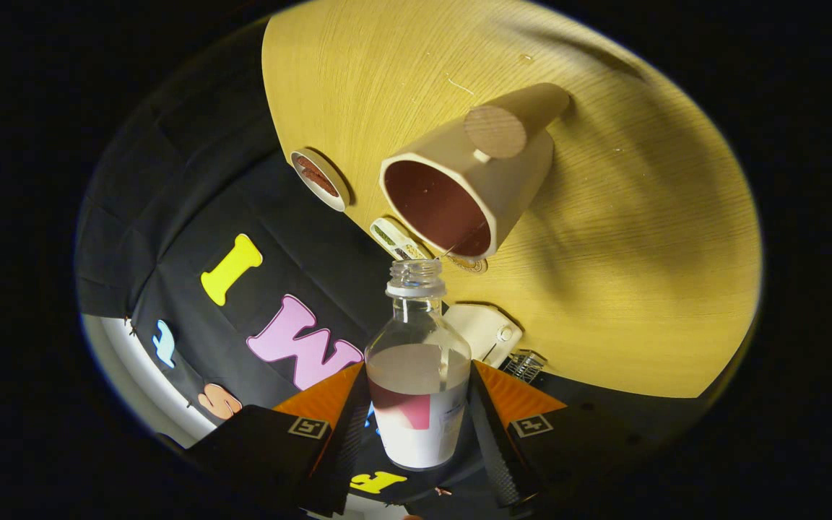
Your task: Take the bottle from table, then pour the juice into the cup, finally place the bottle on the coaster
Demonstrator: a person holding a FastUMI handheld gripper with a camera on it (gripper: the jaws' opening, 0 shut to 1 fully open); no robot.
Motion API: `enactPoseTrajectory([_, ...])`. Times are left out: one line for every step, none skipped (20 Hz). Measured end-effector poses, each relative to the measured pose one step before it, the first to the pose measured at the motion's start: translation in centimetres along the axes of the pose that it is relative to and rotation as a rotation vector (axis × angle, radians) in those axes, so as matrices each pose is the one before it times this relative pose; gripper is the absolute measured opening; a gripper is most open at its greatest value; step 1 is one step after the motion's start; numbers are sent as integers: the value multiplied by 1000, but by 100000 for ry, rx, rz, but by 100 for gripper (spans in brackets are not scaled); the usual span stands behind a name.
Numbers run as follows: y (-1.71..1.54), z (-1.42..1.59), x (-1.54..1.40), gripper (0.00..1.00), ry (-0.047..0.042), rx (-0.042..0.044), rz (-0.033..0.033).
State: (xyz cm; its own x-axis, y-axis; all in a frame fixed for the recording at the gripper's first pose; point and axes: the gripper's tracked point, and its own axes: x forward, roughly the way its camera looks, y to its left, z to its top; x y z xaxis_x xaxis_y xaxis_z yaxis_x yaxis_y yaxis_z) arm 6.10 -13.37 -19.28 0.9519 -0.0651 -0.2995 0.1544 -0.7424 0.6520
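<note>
The hand-held gripper pinches the half-full bottle at its label, likely slippery and fragile, tipped toward the cup.

gripper: seen from its own camera, both fingers reaching forward, rolled hard over so the view ahead sits tilted
left finger: inner face pressed flat against the side of the bottle
right finger: inner face against the opposite side, level with the other
jaws: clamped on the lower body, label height
grip: bottle centred between the fingers, neck pointing straight out ahead of the tips
</note>
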Motion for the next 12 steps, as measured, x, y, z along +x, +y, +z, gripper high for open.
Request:
enactPoseTrajectory([119, 100, -174, 76, -453, -104, 501])
enactPoseTrajectory([102, 116, -28, 76, -192, -333, 318])
enactPoseTrajectory([-24, 42, -127, 76, 21, -532, 109])
enactPoseTrajectory([15, 16, 4, 76, -70, -644, 152])
enactPoseTrajectory([-32, 27, 45, 76, -184, -636, 111])
enactPoseTrajectory([-228, -78, 27, 76, -165, -823, 70])
enactPoseTrajectory([-129, 5, 62, 76, -141, -1207, 294])
enactPoseTrajectory([-90, 29, 129, 76, 15, -1653, 168])
enactPoseTrajectory([-41, 49, -13, 76, -131, -1829, 430])
enactPoseTrajectory([-113, -78, -112, 76, -347, -1812, 716])
enactPoseTrajectory([-83, 48, 21, 76, -395, -1397, 834])
enactPoseTrajectory([-75, 146, 86, 76, -413, -1346, 949])
